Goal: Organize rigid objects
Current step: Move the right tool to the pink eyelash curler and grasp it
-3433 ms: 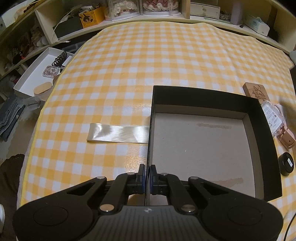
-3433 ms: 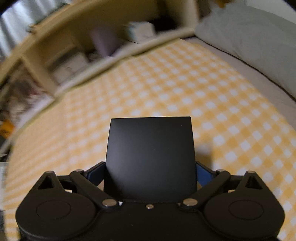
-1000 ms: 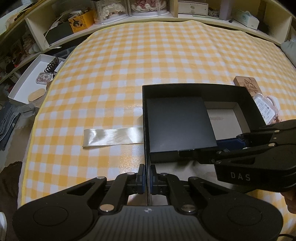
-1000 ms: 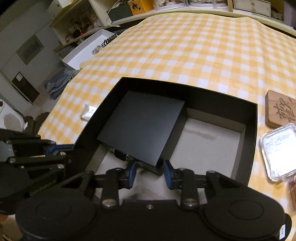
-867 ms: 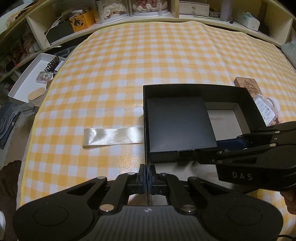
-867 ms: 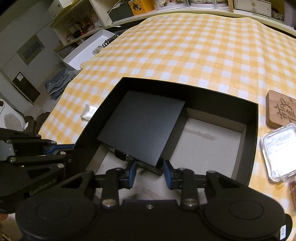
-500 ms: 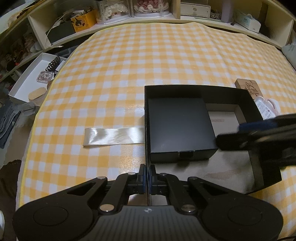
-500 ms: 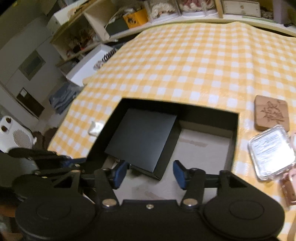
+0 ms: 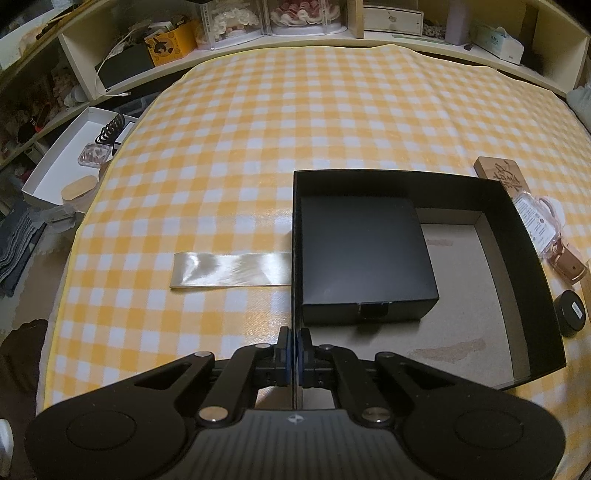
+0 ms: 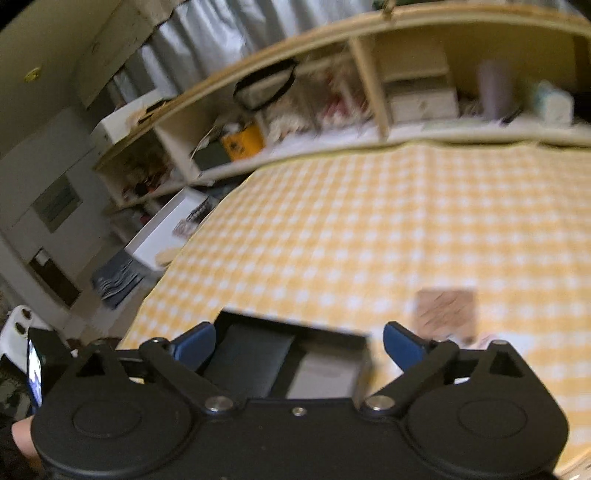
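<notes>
A large black open box point(image 9: 515, 236) sits on the yellow checked cloth. A smaller black box point(image 9: 364, 251) lies inside it against the left wall. My left gripper point(image 9: 294, 338) is shut on the large box's left wall near its front corner. My right gripper point(image 10: 299, 345) is open and empty, raised above the large box point(image 10: 295, 332); this view is blurred. A wooden coaster point(image 9: 502, 177), a clear plastic case point(image 9: 532, 221), a pink item point(image 9: 565, 262) and a small black jar point(image 9: 571, 313) lie right of the box.
A strip of shiny cream ribbon point(image 9: 229, 269) lies flat left of the box. Cluttered shelves point(image 9: 295, 18) run along the far edge. A white tray point(image 9: 70, 162) with small items sits beyond the cloth's left edge.
My right gripper let go of the small black box inside the large box, opened wide and pulled up and back out of the left wrist view. My left gripper stayed clamped on the wall.
</notes>
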Demonstrator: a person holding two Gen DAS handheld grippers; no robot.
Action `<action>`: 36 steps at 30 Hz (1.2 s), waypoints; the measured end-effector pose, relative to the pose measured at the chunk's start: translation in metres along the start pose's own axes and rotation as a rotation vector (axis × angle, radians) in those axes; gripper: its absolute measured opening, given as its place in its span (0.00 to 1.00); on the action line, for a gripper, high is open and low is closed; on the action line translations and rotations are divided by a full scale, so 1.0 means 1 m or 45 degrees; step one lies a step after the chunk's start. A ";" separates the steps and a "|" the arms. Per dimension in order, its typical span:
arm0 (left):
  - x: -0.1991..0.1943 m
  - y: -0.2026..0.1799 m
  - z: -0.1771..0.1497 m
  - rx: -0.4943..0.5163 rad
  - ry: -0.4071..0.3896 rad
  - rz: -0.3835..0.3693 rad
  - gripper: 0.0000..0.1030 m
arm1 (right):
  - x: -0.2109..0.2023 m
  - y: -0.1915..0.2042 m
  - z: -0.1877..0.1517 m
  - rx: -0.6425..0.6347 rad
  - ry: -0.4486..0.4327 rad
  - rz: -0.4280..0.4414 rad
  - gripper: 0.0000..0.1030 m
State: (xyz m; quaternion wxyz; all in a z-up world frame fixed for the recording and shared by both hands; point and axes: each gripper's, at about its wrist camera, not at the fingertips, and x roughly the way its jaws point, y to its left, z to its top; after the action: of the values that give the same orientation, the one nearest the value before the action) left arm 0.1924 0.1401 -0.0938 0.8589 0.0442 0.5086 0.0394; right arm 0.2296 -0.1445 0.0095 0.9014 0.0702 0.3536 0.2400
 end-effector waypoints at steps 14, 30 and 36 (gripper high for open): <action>0.000 -0.002 -0.001 -0.001 -0.002 -0.002 0.03 | -0.007 -0.088 -0.021 0.000 0.101 -0.320 1.00; 0.003 -0.004 -0.001 -0.016 0.001 -0.006 0.03 | 0.072 -0.083 -0.075 -0.377 0.453 -0.334 0.54; 0.005 -0.004 -0.001 -0.013 0.002 -0.007 0.03 | 0.085 -0.090 -0.078 -0.369 0.465 -0.351 0.36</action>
State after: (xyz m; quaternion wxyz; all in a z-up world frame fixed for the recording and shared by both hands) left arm 0.1936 0.1369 -0.0989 0.8588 0.0382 0.5094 0.0397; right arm 0.2662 -0.1859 -0.1264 0.8475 -0.1527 0.4785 0.1717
